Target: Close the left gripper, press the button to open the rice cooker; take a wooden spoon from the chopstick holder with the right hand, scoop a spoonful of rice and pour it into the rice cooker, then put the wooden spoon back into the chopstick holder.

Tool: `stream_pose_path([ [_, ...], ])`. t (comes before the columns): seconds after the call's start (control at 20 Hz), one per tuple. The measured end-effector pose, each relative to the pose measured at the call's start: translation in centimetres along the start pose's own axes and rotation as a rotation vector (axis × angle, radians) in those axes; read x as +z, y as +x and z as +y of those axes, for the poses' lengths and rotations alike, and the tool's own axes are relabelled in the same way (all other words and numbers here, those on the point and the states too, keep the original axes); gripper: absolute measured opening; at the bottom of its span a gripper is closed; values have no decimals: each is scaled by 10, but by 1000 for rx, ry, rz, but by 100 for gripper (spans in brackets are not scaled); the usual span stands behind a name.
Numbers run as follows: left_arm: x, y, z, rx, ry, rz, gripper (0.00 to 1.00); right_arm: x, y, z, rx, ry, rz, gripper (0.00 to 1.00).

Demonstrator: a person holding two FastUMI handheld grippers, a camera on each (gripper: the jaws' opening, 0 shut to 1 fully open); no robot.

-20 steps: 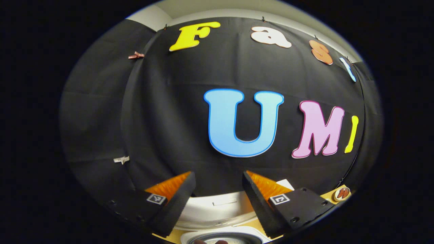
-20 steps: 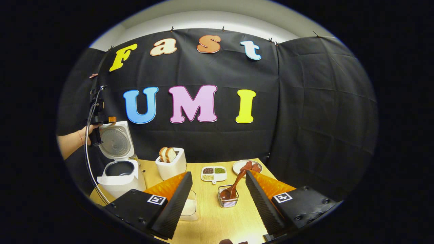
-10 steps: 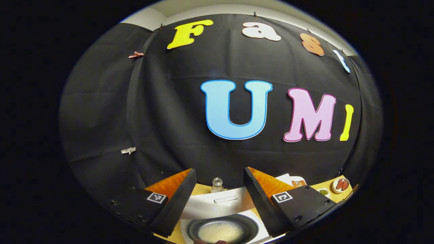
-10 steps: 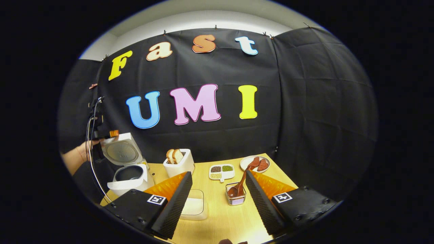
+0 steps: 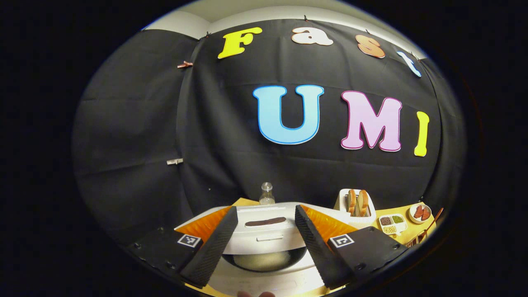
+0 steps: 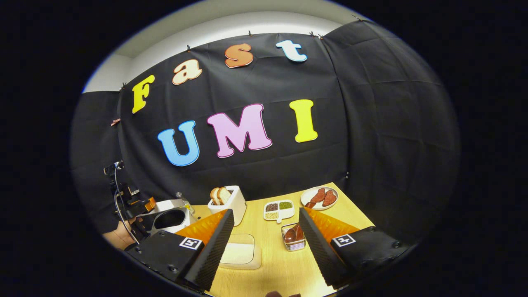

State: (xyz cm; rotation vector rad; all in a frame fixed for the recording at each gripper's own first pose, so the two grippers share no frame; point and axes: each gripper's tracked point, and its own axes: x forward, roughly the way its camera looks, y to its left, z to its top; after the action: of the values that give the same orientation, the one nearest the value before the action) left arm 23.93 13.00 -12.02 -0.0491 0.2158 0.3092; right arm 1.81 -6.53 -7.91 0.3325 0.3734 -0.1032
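The left gripper (image 5: 266,243) hung above the rice cooker (image 5: 264,239), its fingers (image 5: 212,249) spread wide apart with nothing between them and touching nothing. In the left gripper view the cooker sat directly below and ahead, lid raised toward the booth wall, its inner pot (image 5: 264,260) exposed between the two fingers and showing a pale content at the bottom. A small clear bottle (image 5: 267,194) stood behind the cooker. To the right on the tabletop (image 5: 406,236) stood a white toaster (image 5: 357,206) with two slices of bread upright in it, then a divided dish of grains (image 5: 391,222) and a plate of red pieces (image 5: 420,212). The right gripper (image 6: 266,243) was likewise held with its fingers (image 6: 214,249) well apart and empty, above the near part of the tabletop (image 6: 272,268). In the right gripper view the chopstick holder (image 6: 293,241) stood just beside the inner edge of the right-hand finger, apart from it, with the wooden spoon (image 6: 292,234) resting in it, bowl end visible. A shallow pale container of rice (image 6: 239,252) lay near the left-hand finger, partly hidden behind it. The rice cooker (image 6: 169,216) appeared at the far left of the tabletop, open, with the left gripper (image 6: 136,204) and the hand (image 6: 119,238) holding it just beside it. The toaster (image 6: 229,200), divided dish (image 6: 279,209) and plate (image 6: 319,197) stood along the back.
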Motion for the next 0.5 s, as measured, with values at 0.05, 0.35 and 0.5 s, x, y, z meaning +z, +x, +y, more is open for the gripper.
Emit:
stream_pose_path([
  [0.05, -6, -4, -1, 4, 6, 9, 98, -3, 1, -1, 4, -11, 10, 98],
  [0.35, -46, -12, -4, 35, 23, 59, 99, -7, 3, -5, 9, -20, 28, 98],
  [0.5, -63, -14, -6, 37, 41, 76, 99, -10, 7, -4, 10, -41, 37, 98],
])
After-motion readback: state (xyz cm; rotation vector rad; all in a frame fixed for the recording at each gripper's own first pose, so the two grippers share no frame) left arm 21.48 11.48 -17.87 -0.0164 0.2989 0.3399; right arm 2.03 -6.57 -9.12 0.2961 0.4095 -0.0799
